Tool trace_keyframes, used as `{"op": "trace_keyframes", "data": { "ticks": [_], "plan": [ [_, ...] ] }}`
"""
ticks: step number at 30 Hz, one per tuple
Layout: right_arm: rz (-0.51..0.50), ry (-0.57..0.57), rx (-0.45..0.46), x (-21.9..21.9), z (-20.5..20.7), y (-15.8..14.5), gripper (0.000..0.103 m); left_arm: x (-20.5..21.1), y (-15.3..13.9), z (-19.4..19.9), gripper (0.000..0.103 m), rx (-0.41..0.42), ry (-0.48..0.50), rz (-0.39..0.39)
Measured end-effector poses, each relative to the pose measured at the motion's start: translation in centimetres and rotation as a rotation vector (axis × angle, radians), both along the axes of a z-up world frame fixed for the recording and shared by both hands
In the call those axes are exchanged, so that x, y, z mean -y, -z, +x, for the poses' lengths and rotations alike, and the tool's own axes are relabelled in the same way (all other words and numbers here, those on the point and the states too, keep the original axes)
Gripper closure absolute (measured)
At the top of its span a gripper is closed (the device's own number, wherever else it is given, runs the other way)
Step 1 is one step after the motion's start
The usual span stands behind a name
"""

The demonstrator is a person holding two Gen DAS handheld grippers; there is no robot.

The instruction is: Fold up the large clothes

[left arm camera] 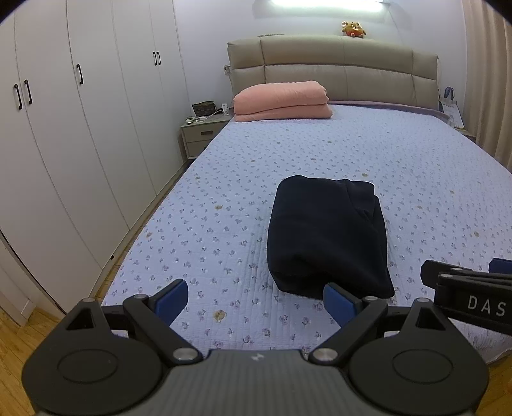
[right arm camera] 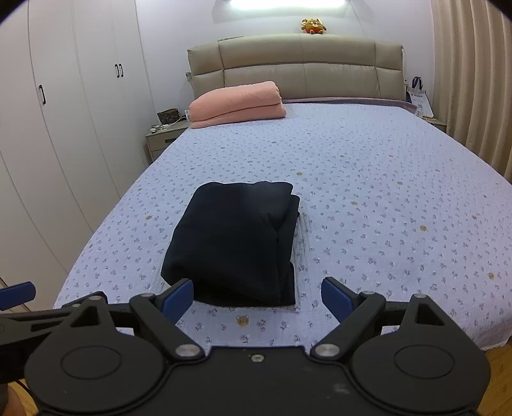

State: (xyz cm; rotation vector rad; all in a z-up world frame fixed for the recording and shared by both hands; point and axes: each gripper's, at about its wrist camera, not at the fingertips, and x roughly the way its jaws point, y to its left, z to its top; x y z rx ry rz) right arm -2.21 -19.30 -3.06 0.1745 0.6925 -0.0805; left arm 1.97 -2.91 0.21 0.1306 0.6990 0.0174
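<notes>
One dark navy garment (left arm camera: 328, 236) lies folded into a thick rectangular bundle on the bed (left arm camera: 224, 198), near the foot end and roughly in the middle of its width. Two grippers hover over the near edge of the bed, both with their blue-padded fingers spread wide apart and holding nothing. The left gripper (left arm camera: 256, 299) sits to the left of the bundle, its right finger just in front of the bundle's near left corner. The right gripper (right arm camera: 257, 296) faces the bundle's near edge, which lies between its fingers but a little beyond them; whether the left finger touches the cloth cannot be told. At the far end, one folded pink blanket (left arm camera: 281, 100) rests on the left side against one padded beige headboard (left arm camera: 332, 68), and one small plush toy (left arm camera: 353, 29) sits on top of it. White wardrobe doors (left arm camera: 80, 144) line the left wall, with one nightstand (left arm camera: 200, 134) beside the bed. Nothing lies between the grippers and the garment.
</notes>
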Motion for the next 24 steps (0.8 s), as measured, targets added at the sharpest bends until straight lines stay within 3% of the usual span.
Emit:
{"op": "trace_keyframes", "data": {
  "ticks": [24],
  "plan": [
    [0.027, 0.01, -0.052, -0.2, 0.9, 1.6, 0.0, 0.0, 1.8, 1.0, 0.01, -0.044, 0.005, 0.009]
  ]
}}
